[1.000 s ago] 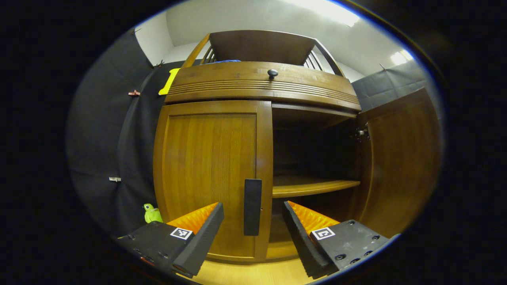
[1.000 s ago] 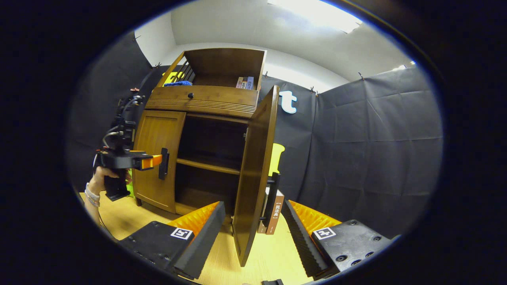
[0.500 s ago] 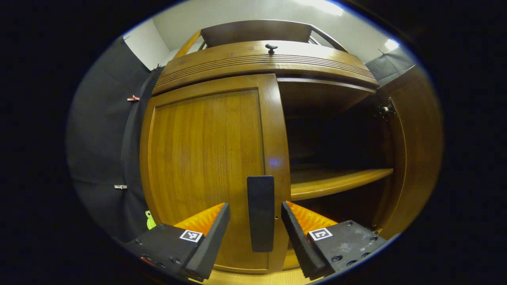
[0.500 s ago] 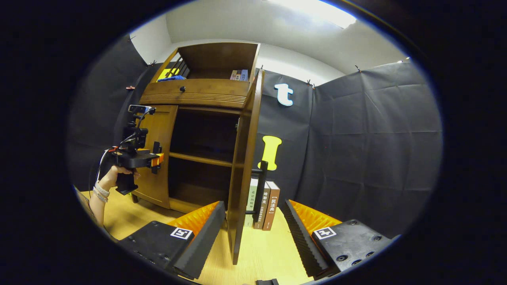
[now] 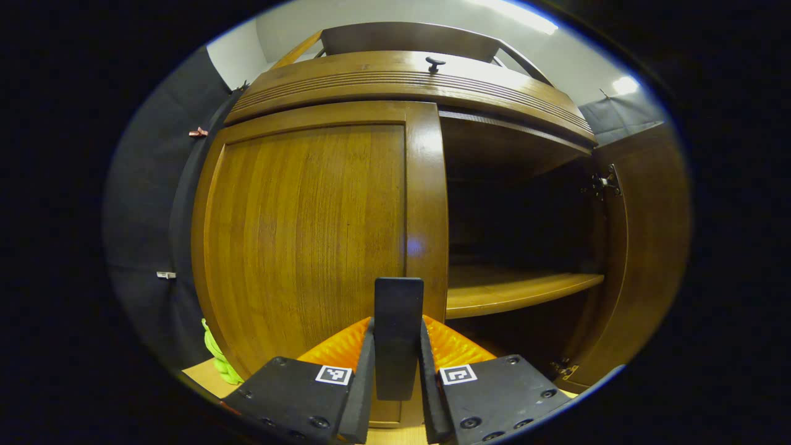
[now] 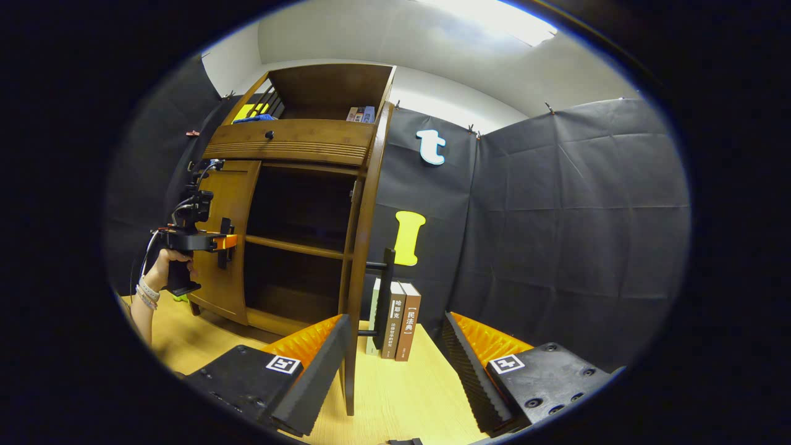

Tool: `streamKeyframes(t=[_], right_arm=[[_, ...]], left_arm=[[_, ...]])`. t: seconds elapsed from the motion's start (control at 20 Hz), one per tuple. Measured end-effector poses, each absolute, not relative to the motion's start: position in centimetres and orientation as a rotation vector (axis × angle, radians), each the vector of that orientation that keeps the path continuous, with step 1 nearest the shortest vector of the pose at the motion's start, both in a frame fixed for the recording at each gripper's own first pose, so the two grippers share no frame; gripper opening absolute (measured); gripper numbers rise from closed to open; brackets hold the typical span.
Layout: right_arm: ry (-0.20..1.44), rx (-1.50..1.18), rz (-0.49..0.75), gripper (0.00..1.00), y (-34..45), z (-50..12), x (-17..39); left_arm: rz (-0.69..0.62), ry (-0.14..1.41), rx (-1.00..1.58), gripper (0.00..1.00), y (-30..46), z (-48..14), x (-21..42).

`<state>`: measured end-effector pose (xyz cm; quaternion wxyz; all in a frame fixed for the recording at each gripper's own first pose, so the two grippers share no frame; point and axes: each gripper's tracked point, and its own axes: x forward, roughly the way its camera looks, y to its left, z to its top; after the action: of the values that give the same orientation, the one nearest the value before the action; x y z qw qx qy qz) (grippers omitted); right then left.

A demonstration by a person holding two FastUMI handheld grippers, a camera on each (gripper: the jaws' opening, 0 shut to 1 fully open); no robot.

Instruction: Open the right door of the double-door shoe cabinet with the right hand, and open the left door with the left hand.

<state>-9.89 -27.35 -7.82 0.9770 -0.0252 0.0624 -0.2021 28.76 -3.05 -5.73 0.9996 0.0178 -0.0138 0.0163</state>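
Left gripper clamped on the black bar handle of the left door, both fingers pressed against the handle's sides. Left door shut, flush with the front of the wooden shoe cabinet. Beside it, the right half of the cabinet open and dark, with one shelf across its middle. Right door swung wide, hinge visible near its top edge. Small dark knob on the drawer front above the doors.

From the right gripper view: right gripper with fingers spread well apart, holding nothing. Right door seen edge-on between the fingers, standing out from the cabinet, its black handle on the far face. Three upright books on the light wood floor just beyond the door. Farther off at the left, a hand holding the left gripper against the left door's handle. More books and something blue on the cabinet's open top shelf.
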Motion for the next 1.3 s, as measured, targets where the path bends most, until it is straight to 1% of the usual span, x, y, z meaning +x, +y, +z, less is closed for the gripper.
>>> streamKeyframes(t=[0.2, 0.4, 0.65, 0.85, 1.3], right_arm=[[0.143, -0.04, -0.39, 0.95, -26.5, -8.0, -10.2], [0.142, -0.05, -0.375, 0.95, -25.2, -7.5, -10.6], [0.135, -0.041, -0.326, 0.95, -22.2, -6.7, -10.7], [0.102, -0.048, -0.296, 0.95, -19.9, -5.4, -11.3], [0.093, -0.029, -0.235, 0.96, -15.5, -4.1, -11.2]], left_arm=[[0.008, -0.011, 0.017, 0.32, -3.0, -5.8, 28.4], [-0.018, 0.002, 0.038, 0.3, -3.0, -5.8, 26.5], [-0.085, 0.02, 0.029, 0.31, -2.3, -5.5, 22.7], [-0.104, 0.038, 0.032, 0.31, -1.4, -5.4, 19.7], [-0.135, 0.065, -0.013, 0.31, 2.1, -5.0, 13.4]])
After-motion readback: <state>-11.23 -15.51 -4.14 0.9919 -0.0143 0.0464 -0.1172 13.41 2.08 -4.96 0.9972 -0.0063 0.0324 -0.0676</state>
